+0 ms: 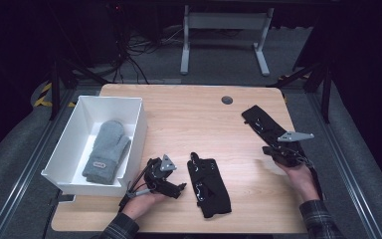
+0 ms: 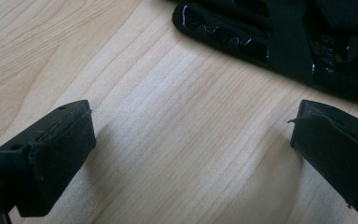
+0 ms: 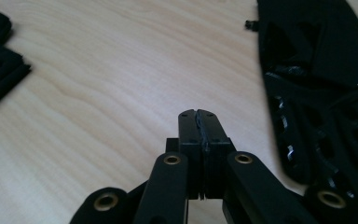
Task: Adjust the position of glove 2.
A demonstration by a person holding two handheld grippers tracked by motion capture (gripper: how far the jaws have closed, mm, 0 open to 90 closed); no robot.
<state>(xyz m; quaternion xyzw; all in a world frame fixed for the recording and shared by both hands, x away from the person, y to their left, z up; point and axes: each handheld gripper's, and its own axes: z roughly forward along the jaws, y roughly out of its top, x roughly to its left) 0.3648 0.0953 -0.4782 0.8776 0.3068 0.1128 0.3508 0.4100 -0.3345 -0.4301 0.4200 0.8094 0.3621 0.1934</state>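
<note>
— Pale wood-grain table [image 1: 179, 119] at the near edge: what's on it by the hands?

— Nearest, the left gripper [image 1: 181, 187] rests low on the wood, its jaws spread wide with bare table between them. Just beside it lies a black glove [image 1: 208, 184], flat, its back set with glossy ribbed padding and a strap across — close to the jaws in the left gripper view [image 2: 279, 42] but not touched.

— And the right side?

— The right gripper [image 1: 270, 151] has its jaws pressed together on nothing. A second black glove [image 1: 261, 122] lies just beyond it, shown alongside the jaws in the right gripper view [image 3: 317, 93].

— Farther back?

— A white bin [image 1: 74, 132] on the table's left holds a grey mitten [image 1: 107, 152]. Past the far edge — dark grey floor, cables and a white desk frame [image 1: 224, 30]
</note>
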